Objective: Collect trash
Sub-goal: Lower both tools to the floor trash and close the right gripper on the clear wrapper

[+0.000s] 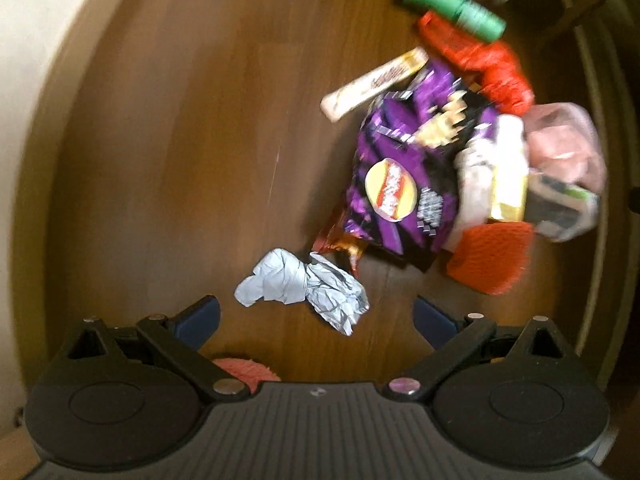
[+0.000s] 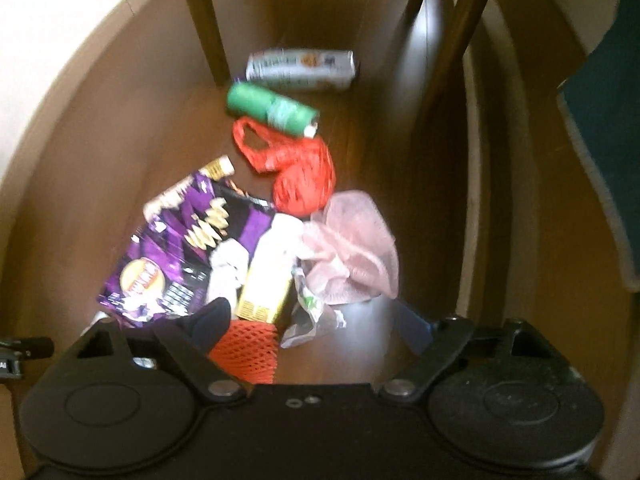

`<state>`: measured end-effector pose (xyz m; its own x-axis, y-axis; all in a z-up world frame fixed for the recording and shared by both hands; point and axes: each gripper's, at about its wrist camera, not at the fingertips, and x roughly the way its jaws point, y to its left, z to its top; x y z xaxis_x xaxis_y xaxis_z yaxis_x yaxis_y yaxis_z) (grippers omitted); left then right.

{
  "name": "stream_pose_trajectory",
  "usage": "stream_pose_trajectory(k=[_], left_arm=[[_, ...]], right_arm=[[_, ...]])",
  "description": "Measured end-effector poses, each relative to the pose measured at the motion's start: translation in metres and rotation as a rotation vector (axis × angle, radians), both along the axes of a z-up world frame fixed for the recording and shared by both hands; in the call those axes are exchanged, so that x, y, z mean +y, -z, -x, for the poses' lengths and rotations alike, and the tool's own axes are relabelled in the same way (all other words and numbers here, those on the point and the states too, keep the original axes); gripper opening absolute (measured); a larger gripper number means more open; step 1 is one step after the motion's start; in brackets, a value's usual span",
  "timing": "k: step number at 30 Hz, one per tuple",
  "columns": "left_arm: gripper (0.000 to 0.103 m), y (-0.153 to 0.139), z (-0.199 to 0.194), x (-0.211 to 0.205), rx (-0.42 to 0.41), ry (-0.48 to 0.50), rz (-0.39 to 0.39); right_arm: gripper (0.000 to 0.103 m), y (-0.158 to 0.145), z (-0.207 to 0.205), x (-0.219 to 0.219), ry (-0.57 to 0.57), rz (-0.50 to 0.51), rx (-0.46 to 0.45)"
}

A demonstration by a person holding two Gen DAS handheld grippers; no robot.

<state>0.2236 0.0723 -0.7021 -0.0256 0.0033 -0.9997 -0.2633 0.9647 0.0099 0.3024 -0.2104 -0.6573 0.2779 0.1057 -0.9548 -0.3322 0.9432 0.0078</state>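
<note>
Trash lies in a heap on the wooden floor (image 1: 180, 160). In the left wrist view a crumpled silver foil (image 1: 304, 292) sits just ahead of my left gripper (image 1: 318, 316), whose jaws stand open and do not touch it. Beyond it lie a purple chip bag (image 1: 412, 176), a candy bar wrapper (image 1: 372, 84) and an orange foam net (image 1: 492, 256). My right gripper (image 2: 314, 322) is open above the heap. The orange foam net (image 2: 248, 348) and a clear crumpled wrapper (image 2: 308, 320) lie between its fingers, and neither is gripped.
Further off lie a yellow box (image 2: 268, 280), pink mesh (image 2: 352, 248), a red net bag (image 2: 296, 168), a green roll (image 2: 272, 110) and a white carton (image 2: 300, 66). Dark chair legs (image 2: 204, 20) stand behind. A pale wall (image 1: 32, 80) curves along the left.
</note>
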Motion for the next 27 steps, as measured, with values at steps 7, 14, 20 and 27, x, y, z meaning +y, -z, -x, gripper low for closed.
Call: stream_pose_trajectory(k=[7,14,20,27], left_arm=[[0.102,0.074,-0.002,0.002,0.065,-0.034,0.001],[0.102,0.125,-0.007,0.014,0.124,-0.128,0.088],[0.067,0.150,-0.004,0.026,0.179,-0.187,0.134],[0.032,0.164,0.005,0.028,0.187,-0.170,0.172]], right_arm=[[0.076,0.077,-0.023,-0.001,0.030,0.041,0.076],[0.065,0.108,-0.029,0.001,0.017,0.058,0.122],[0.046,0.114,-0.030,0.003,-0.005,0.061,0.137],[0.026,0.118,-0.028,0.007,0.000,0.075,0.135]])
